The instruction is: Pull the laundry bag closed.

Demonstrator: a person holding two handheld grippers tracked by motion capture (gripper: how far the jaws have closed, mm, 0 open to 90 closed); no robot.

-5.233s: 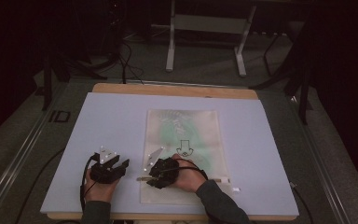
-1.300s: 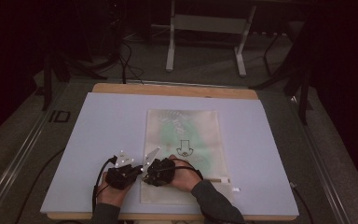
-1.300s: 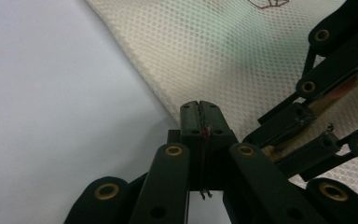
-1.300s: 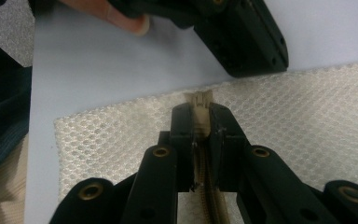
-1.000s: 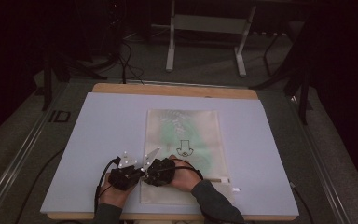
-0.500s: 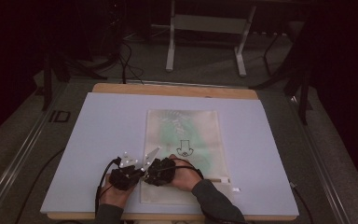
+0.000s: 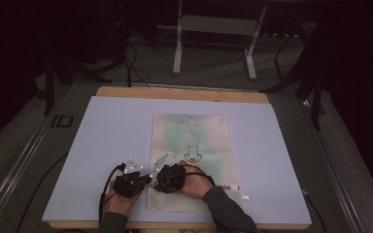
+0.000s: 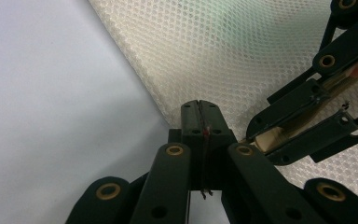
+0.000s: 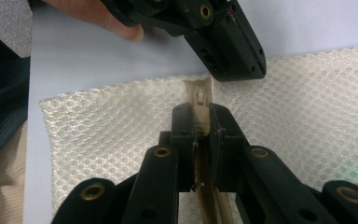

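A: Where is the flat cream mesh zip pouch [image 7: 194, 160]?

B: On the counter [image 7: 111, 141]. Left hand-held gripper [image 8: 200, 122] clenched on its corner; right hand-held gripper [image 9: 204, 122] clenched on the zip tape [image 9: 196, 98]. Unzipping apparently unstarted.

Left gripper [image 7: 132, 183] and right gripper [image 7: 170, 177]: both showing matte black bodies with flat linkage bars, brass-ringed pivot holes and small dark screws. White-tipped markers are standing up on top of each. A black cable [image 7: 106, 187] is looping off the left one. The person is wearing dark long sleeves [image 7: 226, 209].
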